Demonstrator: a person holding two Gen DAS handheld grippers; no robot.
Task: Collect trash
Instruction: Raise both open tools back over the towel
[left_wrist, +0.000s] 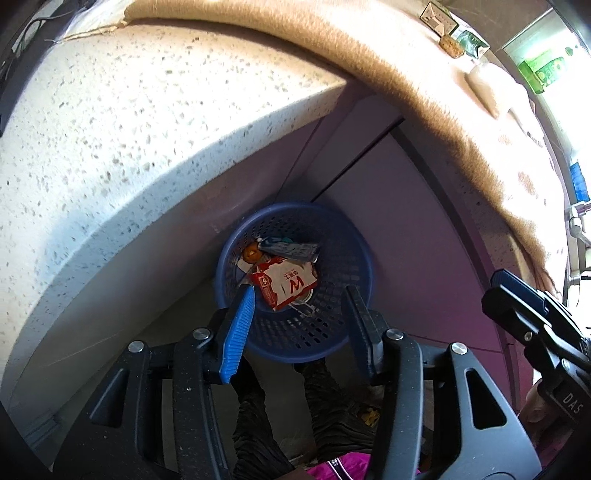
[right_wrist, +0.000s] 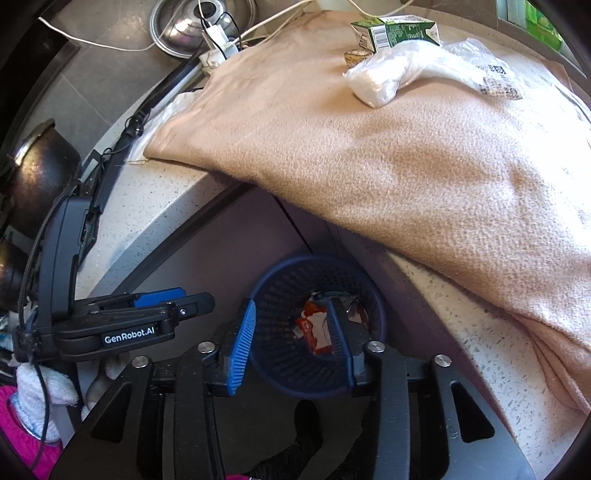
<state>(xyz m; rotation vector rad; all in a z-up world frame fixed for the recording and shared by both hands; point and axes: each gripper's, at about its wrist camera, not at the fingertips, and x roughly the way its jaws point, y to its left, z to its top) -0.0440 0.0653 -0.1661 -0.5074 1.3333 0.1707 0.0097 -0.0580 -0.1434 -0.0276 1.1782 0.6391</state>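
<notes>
Red-and-white packet (left_wrist: 286, 282) lying with other scraps in blue bin (left_wrist: 354, 254) on the floor against the purple cabinet (left_wrist: 406, 229). Above the bin, left gripper (left_wrist: 299, 301) part-open, empty. Right gripper (right_wrist: 291, 321) likewise apart, holding nothing. Up on the counter (left_wrist: 110, 129): tan cloth (right_wrist: 369, 147), green carton (right_wrist: 395, 31), plastic bag (right_wrist: 399, 70).

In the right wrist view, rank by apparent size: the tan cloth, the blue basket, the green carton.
1. tan cloth, by far the largest.
2. blue basket.
3. green carton, smallest as it looks, though it lies at the warped fisheye rim, so its true size is unsure.
</notes>
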